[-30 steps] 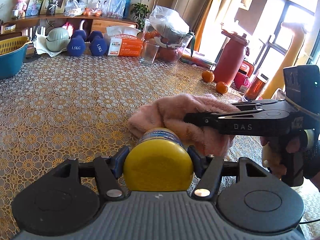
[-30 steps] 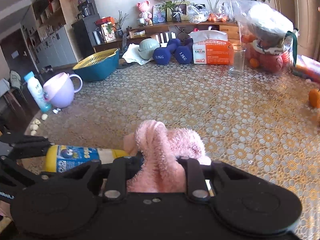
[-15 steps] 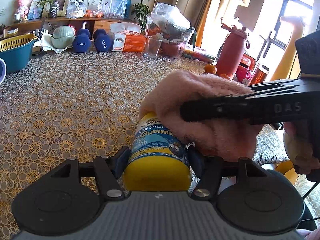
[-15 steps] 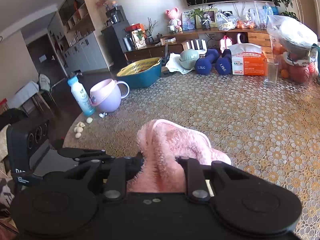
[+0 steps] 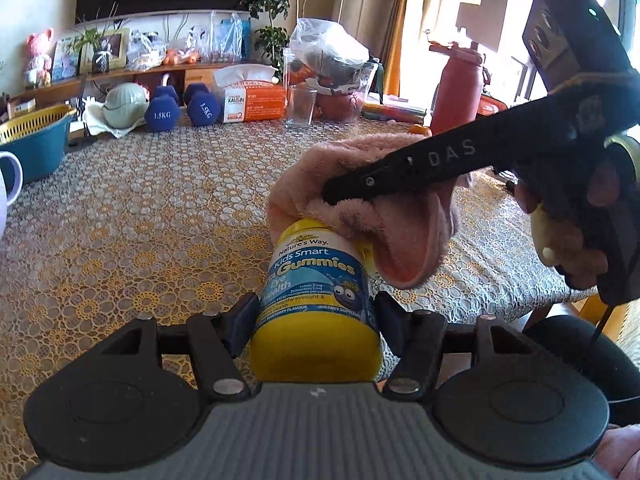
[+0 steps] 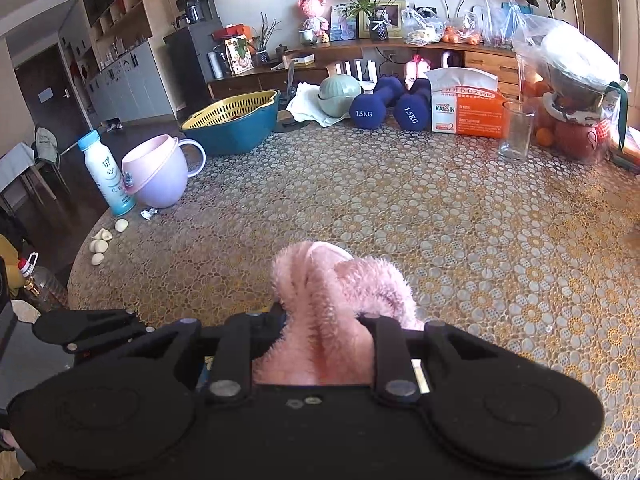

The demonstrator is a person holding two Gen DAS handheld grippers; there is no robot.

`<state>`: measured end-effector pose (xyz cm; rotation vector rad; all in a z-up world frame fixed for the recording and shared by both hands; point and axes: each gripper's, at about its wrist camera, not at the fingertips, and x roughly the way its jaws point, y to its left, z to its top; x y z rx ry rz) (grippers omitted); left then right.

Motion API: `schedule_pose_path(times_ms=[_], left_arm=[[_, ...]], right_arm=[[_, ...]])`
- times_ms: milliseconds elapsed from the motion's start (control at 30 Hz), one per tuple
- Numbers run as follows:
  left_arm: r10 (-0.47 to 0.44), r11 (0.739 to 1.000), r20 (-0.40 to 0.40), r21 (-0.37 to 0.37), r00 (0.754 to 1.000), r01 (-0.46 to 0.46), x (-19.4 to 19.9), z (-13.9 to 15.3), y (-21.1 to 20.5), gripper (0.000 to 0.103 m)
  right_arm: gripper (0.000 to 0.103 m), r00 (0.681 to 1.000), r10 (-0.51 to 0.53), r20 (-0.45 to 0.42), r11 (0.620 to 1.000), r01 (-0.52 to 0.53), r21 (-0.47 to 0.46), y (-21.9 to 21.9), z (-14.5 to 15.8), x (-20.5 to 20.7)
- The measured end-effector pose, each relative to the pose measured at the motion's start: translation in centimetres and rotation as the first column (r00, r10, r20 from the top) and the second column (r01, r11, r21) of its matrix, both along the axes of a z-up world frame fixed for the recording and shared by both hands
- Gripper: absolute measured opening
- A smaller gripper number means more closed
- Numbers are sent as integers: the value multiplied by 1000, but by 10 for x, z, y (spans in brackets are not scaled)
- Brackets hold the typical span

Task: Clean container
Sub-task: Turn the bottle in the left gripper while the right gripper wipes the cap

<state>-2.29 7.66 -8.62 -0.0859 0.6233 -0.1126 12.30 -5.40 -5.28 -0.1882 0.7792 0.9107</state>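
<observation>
A yellow gummies bottle (image 5: 316, 300) with a blue label lies lengthwise in my left gripper (image 5: 316, 316), which is shut on it, lid end toward the camera. A fluffy pink cloth (image 5: 376, 208) rests against the bottle's far end and upper right side. My right gripper (image 5: 348, 192) comes in from the right, shut on that cloth, held by a hand. In the right wrist view the pink cloth (image 6: 332, 312) bulges out between the fingers of the right gripper (image 6: 320, 320), and the bottle is hidden beneath it.
The table has a gold lace cloth (image 6: 400, 208). At the back stand blue dumbbells (image 5: 176, 110), an orange tissue box (image 5: 256, 100), a glass (image 5: 300, 106), a red flask (image 5: 456, 88). A teal basin (image 6: 236, 124), lilac jug (image 6: 160, 172) and milk bottle (image 6: 106, 174) sit left.
The bottle has tilted so its label shows instead of only the lid. The right gripper with the pink cloth has risen and slid along the bottle's far end.
</observation>
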Motion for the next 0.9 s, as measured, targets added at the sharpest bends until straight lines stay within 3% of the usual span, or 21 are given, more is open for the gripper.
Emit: schedule_pose_path(times_ms=[200, 400, 500, 767, 900], left_arm=[[-24, 987, 53, 160, 998, 16, -14, 1, -15, 63], [-23, 948, 103, 319, 994, -11, -11, 2, -32, 65], [-25, 944, 113, 330, 993, -14, -7, 7, -34, 65], [0, 964, 83, 264, 997, -22, 9, 19, -26, 64], [7, 968, 71, 251, 997, -24, 14, 24, -24, 64]], right_arm=[[23, 1000, -2, 31, 1000, 3, -24, 15, 0, 4], [23, 999, -20, 35, 999, 21, -39, 26, -1, 15], [23, 999, -30, 35, 999, 32, -44, 29, -2, 21], [22, 995, -64, 71, 995, 68, -67, 34, -6, 35], [22, 996, -61, 72, 998, 61, 3, 13, 15, 32]])
